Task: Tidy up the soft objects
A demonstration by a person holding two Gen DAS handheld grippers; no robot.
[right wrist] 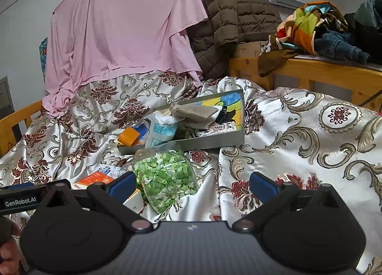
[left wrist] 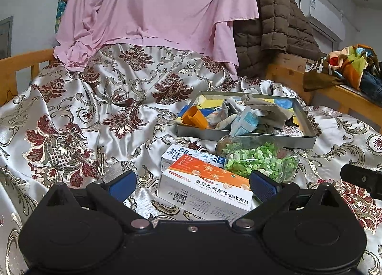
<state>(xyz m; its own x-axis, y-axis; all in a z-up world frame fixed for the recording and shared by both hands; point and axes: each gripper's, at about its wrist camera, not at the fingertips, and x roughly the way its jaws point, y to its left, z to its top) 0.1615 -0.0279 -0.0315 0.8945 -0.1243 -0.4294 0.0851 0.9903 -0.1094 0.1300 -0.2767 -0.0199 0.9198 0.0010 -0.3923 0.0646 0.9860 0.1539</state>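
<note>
Grey socks [left wrist: 265, 110] lie heaped in the metal tray [left wrist: 243, 137] on the bed, bare coverlet [right wrist: 310, 136] right of it. Both tongs, left [left wrist: 192, 185] and right [right wrist: 192, 183], gape empty. Only the left view shows the orange box [left wrist: 205, 187] whole.

A pink sheet [left wrist: 152, 9] is hanging upper centre over a wooden bed frame [left wrist: 21, 64]; a white air conditioner [left wrist: 322, 18] is sitting upper right.

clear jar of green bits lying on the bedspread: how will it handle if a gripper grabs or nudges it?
The jar looks like hard, smooth glass or plastic, so probably slippery between pads. It lies on its side on the rumpled satin bedspread, so a nudge may roll it. It is well filled, likely hefty.
</note>
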